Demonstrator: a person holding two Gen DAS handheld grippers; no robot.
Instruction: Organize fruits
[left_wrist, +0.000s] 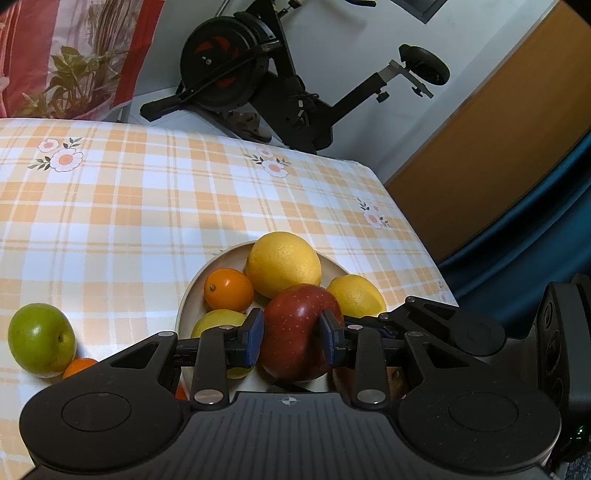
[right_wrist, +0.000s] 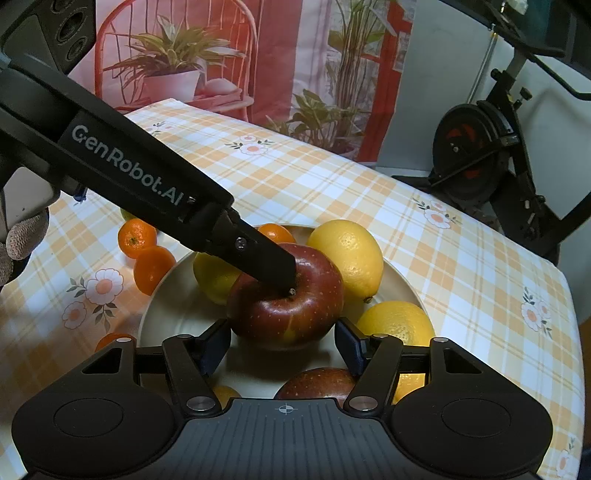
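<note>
A red apple (left_wrist: 301, 332) is held between the blue pads of my left gripper (left_wrist: 291, 334), which is shut on it over the beige plate (left_wrist: 192, 291). From the right wrist, the left gripper's finger (right_wrist: 266, 258) lies across the top of that apple (right_wrist: 284, 306). My right gripper (right_wrist: 283, 343) is open, its pads flanking the apple's near side without pressing. Also in the plate are a large yellow citrus (left_wrist: 282, 264), a lemon (left_wrist: 356, 295), a mandarin (left_wrist: 229, 290) and a second red apple (right_wrist: 317, 384). On the cloth lie a green apple (left_wrist: 40, 338) and mandarins (right_wrist: 136, 236).
The checked tablecloth (left_wrist: 147, 206) runs to the table's far and right edges. An exercise bike (left_wrist: 258, 74) stands beyond, with a printed plant backdrop (right_wrist: 258, 55) behind. A gloved hand (right_wrist: 22, 236) is at the left. The right gripper's body (left_wrist: 561, 350) crowds the right edge.
</note>
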